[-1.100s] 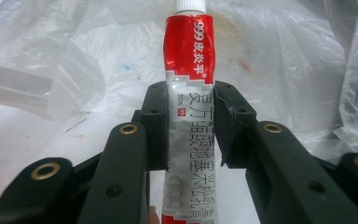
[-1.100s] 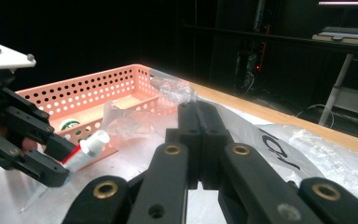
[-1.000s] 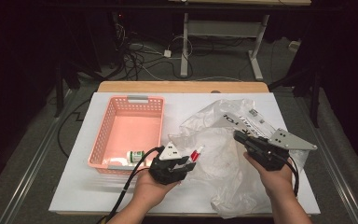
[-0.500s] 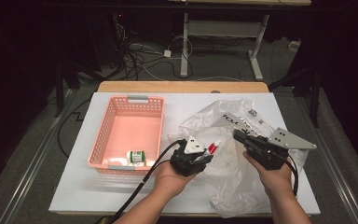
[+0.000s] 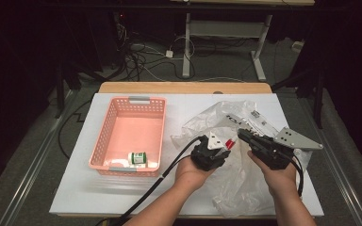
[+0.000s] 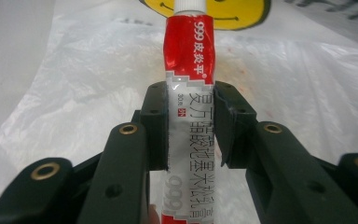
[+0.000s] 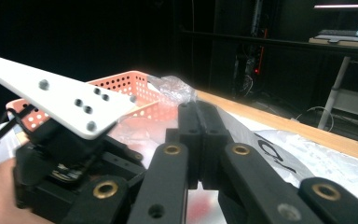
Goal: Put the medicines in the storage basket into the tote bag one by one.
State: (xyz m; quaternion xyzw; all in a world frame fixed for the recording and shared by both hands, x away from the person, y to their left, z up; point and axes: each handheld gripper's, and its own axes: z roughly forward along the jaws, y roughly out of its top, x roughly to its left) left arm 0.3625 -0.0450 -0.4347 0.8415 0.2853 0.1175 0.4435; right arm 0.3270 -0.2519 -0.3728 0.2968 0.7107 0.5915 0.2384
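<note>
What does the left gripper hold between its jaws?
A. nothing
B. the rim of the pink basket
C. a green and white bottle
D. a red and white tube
D: in the left gripper view, the left gripper has both jaws pressed on the sides of a red and white tube with a white cap, above the plastic bag.

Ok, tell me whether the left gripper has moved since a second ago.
Yes. The left gripper, shut on the tube, has moved right, away from the pink basket, over the plastic bag.

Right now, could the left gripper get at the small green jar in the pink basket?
Probably not yet: the left gripper is shut on the red-and-white tube, so its jaws are taken. The green jar lies uncovered in the basket.
</note>
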